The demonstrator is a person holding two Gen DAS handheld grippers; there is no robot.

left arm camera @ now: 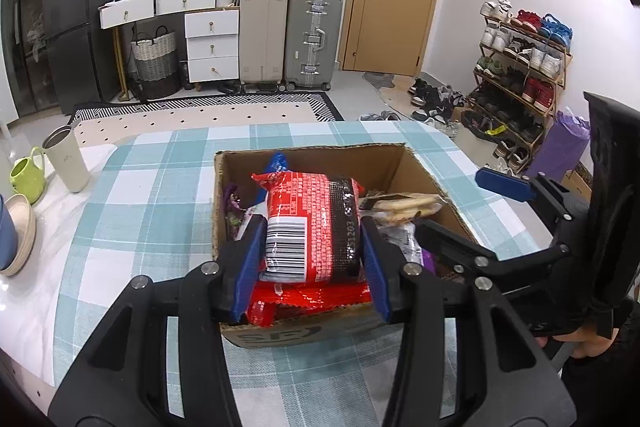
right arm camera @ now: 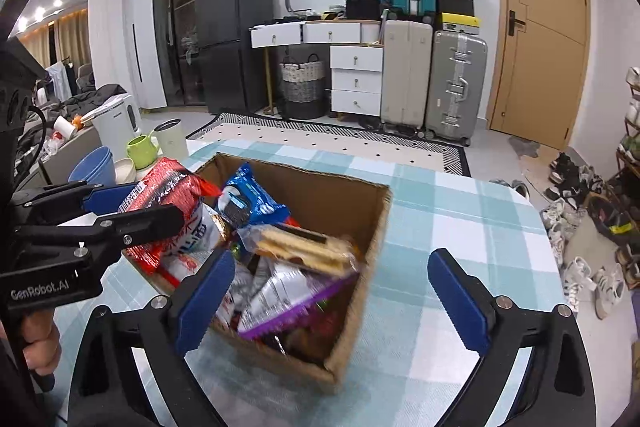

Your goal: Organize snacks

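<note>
Left tool [left arm camera: 314, 259] clenched on red snack pack [left arm camera: 310, 227] above box [left arm camera: 384, 157], right tool [right arm camera: 332, 291] released beside it.

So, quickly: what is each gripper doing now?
Left gripper: closed on the red packet.
Right gripper: open, holding nothing.

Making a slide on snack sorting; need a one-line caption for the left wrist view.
Left gripper clamps a red snack pack over the open cardboard box on the checked tablecloth.

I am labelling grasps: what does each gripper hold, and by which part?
The left gripper clamps the red plastic snack packet by its two sides, near the barcode end. The right gripper is open, holding nothing.
</note>
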